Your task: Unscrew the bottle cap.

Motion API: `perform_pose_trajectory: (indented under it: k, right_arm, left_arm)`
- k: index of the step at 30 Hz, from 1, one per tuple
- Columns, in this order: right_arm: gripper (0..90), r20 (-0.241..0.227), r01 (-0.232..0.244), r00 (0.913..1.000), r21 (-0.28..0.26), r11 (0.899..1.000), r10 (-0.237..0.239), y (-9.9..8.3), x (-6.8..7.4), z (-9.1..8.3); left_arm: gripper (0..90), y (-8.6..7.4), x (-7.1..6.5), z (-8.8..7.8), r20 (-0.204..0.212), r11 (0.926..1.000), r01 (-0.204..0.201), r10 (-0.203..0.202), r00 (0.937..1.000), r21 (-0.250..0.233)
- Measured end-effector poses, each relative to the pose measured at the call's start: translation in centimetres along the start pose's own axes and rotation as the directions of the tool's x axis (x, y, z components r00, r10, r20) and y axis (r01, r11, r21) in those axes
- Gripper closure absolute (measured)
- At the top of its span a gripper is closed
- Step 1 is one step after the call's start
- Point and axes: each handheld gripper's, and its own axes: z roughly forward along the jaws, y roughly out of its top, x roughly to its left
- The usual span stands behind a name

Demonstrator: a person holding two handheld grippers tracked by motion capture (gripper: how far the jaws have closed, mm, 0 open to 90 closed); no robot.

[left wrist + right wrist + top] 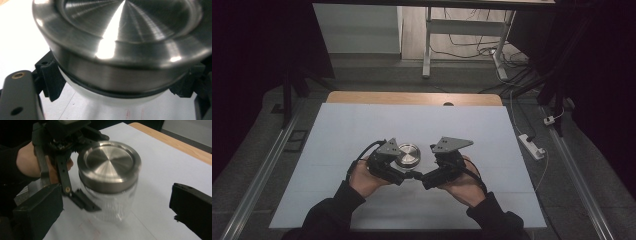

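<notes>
A glass jar [407, 154] with a brushed steel lid [109, 162] stands on the white table [362, 125], near its middle. My left gripper [403, 162] is shut on the jar, its ribbed pads [51, 77] pressed on the glass just under the lid. In the left gripper view the lid [125, 27] sits very close, above a black seal ring. My right gripper [430, 164] is just to the right of the jar, open wide. Its two black jaws stand far apart in the right gripper view, with the jar [110, 202] between and beyond them, untouched.
The table's wooden far edge [412, 98] shows beyond the white sheet. A white power strip [532, 146] and cables lie on the floor to the right. White desk legs [427, 45] stand behind the table, and metal rails run along both sides.
</notes>
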Motion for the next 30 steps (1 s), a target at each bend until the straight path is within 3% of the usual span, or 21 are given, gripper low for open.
perform_pose_trajectory:
  k: [8, 12, 15, 18, 19, 21, 22, 24, 27, 30]
  right_arm:
    - [0.9, -0.009, -0.031, 0.9995, -0.007, 0.999, 0.031, 1.3, 0.5, 2.2]
    - [5.3, 0.000, -0.019, 0.9998, 0.007, 1.000, 0.019, 1.7, 0.8, 3.0]
    - [16.6, 0.023, 0.006, 0.9997, 0.016, 1.000, -0.007, 1.8, 1.0, 3.5]
    - [17.5, 0.013, 0.013, 0.9998, 0.008, 1.000, -0.013, 1.8, 0.8, 3.5]
    - [18.3, -0.009, 0.004, 1.0000, 0.010, 1.000, -0.004, 1.8, 0.5, 3.4]
    - [18.4, -0.033, 0.013, 0.9994, 0.005, 1.000, -0.013, 1.8, 0.3, 3.3]
    - [18.5, -0.050, 0.023, 0.9985, 0.004, 1.000, -0.023, 1.8, 0.2, 3.2]
    - [18.6, -0.086, 0.039, 0.9955, -0.004, 0.999, -0.039, 1.7, 0.0, 3.0]
    - [20.0, -0.149, 0.055, 0.9871, -0.025, 0.998, -0.058, 1.7, -0.5, 2.6]
    - [20.0, -0.216, 0.078, 0.9728, -0.034, 0.996, -0.083, 1.6, -0.9, 2.3]
  left_arm:
    - [16.1, 0.2, -0.5, 0.3, 0.008, 1.0000, 0.000, 0.000, 1.0000, 0.010]
    - [16.1, 0.3, -0.5, 0.2, 0.011, 0.9997, -0.015, 0.014, 0.9998, 0.021]
    - [16.1, 0.2, -0.5, 0.2, 0.016, 0.9999, -0.004, 0.004, 0.9999, 0.014]
    - [16.1, 0.2, -0.4, 0.1, 0.020, 0.9999, -0.007, 0.006, 0.9998, 0.015]
    - [16.1, 0.2, -0.3, 0.0, 0.029, 0.9995, -0.024, 0.024, 0.9993, 0.022]
    - [16.1, 0.1, -0.3, 0.1, 0.049, 1.0000, -0.008, 0.008, 0.9987, 0.001]
    - [16.1, 0.1, -0.2, -0.1, 0.061, 0.9993, -0.034, 0.034, 0.9976, 0.013]
    - [16.1, 0.1, -0.2, -0.2, 0.078, 0.9991, -0.043, 0.042, 0.9961, 0.007]
    - [16.1, 0.1, -0.1, -0.5, 0.112, 0.9979, -0.065, 0.064, 0.9916, -0.001]
    - [16.1, 0.2, -0.3, -0.6, 0.135, 0.9957, -0.093, 0.092, 0.9866, 0.003]
